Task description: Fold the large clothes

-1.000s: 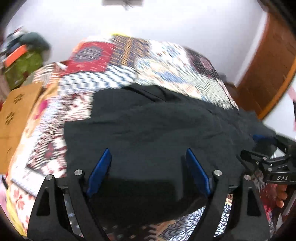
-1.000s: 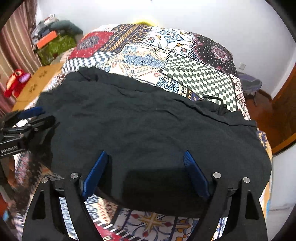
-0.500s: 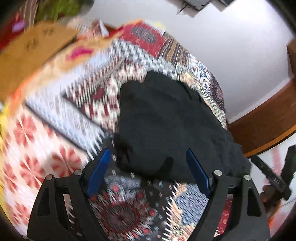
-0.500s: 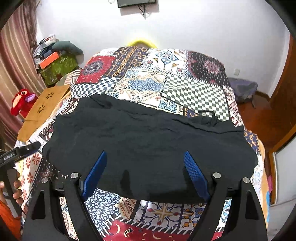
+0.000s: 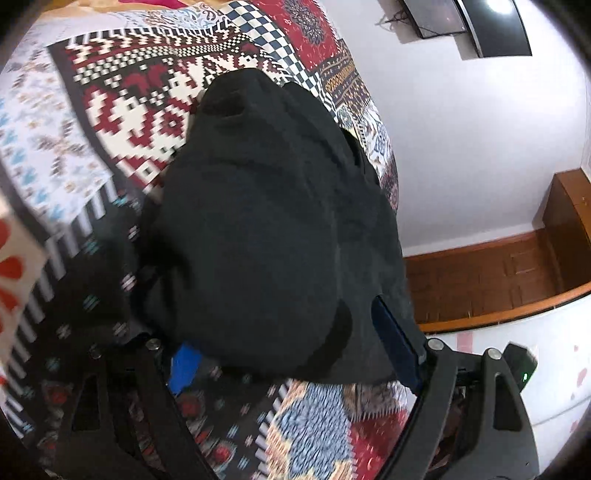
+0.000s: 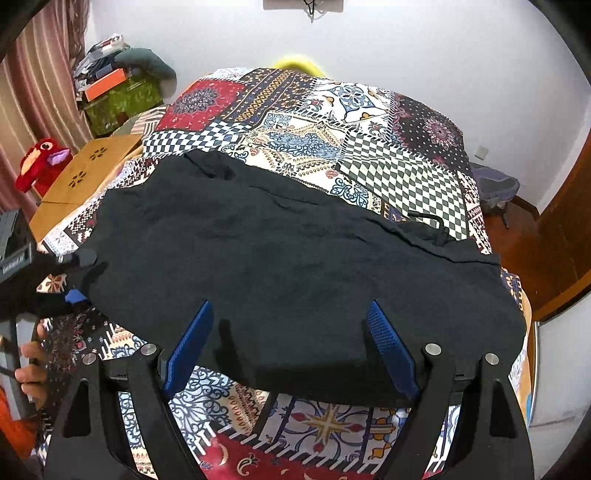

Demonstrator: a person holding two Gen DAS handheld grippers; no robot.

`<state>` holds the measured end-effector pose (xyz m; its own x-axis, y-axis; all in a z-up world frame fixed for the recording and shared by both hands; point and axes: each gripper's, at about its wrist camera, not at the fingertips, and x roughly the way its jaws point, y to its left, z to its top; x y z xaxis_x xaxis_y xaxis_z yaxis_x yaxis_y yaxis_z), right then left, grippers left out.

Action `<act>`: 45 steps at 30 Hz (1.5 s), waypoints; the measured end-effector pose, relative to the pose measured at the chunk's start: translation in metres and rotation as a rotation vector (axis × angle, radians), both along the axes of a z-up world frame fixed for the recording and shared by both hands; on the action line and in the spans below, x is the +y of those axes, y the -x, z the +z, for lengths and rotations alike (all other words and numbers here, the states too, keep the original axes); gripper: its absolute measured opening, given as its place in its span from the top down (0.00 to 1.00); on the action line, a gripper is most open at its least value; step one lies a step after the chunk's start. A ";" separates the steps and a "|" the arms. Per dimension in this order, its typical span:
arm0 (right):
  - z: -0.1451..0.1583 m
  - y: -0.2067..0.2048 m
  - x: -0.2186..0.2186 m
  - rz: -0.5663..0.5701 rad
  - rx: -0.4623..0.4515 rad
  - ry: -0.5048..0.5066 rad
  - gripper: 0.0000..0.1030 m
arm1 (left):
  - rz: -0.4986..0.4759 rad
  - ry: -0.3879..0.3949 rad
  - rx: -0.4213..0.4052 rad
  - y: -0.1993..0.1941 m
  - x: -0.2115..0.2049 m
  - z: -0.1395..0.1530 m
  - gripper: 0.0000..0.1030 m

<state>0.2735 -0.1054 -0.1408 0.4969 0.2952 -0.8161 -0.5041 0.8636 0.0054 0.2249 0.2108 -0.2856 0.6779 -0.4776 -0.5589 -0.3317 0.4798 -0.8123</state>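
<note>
A large black garment [image 6: 295, 266] lies spread across the patchwork bedspread [image 6: 295, 122]. In the right wrist view my right gripper [image 6: 290, 306] stands open above the garment's near edge, with nothing pinched between its blue pads. My left gripper [image 6: 79, 275] is at the garment's left end, rolled onto its side. In the left wrist view the left gripper [image 5: 284, 332] has the garment's end [image 5: 273, 229] lying between its fingers. Its jaws are opening and the cloth partly hides one blue pad [image 5: 184, 363].
A wooden lap table [image 6: 85, 173], a red plush toy [image 6: 40, 162] and a green box [image 6: 122, 96] stand left of the bed. A person's hand [image 6: 31, 369] holds the left gripper. A wooden door [image 5: 517, 273] lies to the right, with a screen [image 5: 480, 26] on the wall.
The left gripper rolled, sank and swung to the garment's left end, so cloth now lies between its fingers. The right gripper drew back slightly, showing more of the bed.
</note>
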 end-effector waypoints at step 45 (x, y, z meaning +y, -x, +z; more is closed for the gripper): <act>-0.003 0.027 0.146 0.237 0.181 -0.187 0.20 | 0.447 -0.893 -0.288 0.073 0.014 0.192 0.76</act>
<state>0.2461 0.0405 -0.1441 0.2495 0.5377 -0.8054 -0.6666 0.6986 0.2600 0.1518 0.2245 -0.0931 0.8550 0.3588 -0.3745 -0.4775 0.8266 -0.2981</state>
